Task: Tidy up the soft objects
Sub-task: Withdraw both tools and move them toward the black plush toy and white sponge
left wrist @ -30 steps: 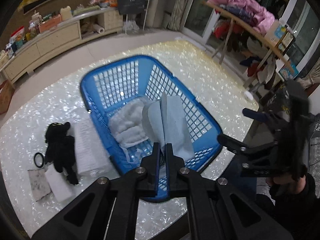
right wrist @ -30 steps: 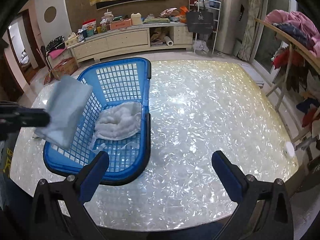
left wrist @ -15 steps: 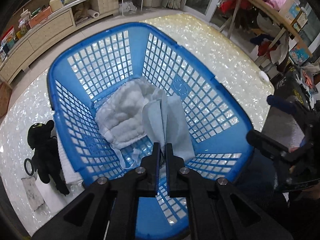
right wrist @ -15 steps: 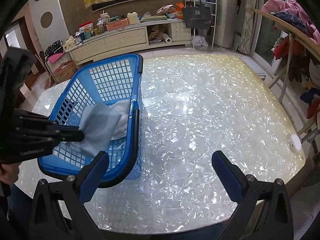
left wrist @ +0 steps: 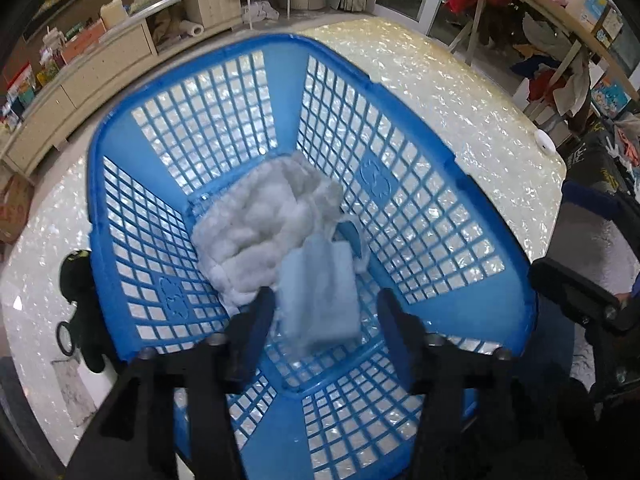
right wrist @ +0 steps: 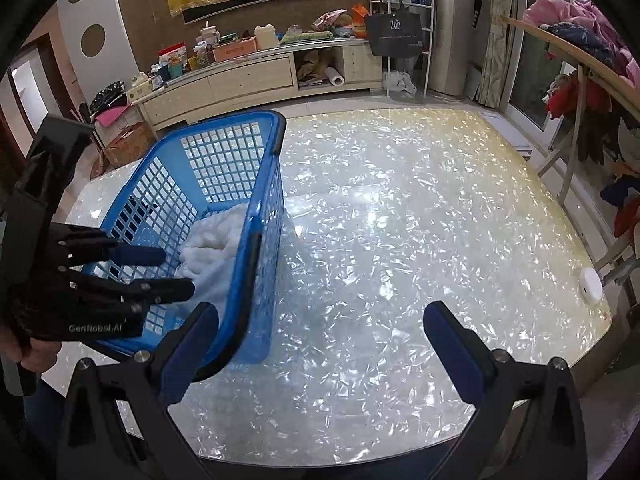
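With the light blue cloth point(left wrist: 318, 294) lying in the blue basket point(left wrist: 404, 128), the black plush toy point(left wrist: 82, 308) outside its left wall sits nearer the wide-open, empty left gripper point(left wrist: 320, 316) than the wide-open right gripper point(right wrist: 316, 340).

A pearly, shell-patterned table point(right wrist: 400, 240) carries a blue lattice basket point(left wrist: 404, 200) toward its left side. Beside the basket, at the table's left edge, lie a black plush toy point(left wrist: 80, 312) and pale folded cloths point(left wrist: 72, 392). A small white disc point(right wrist: 591, 279) sits near the right edge.
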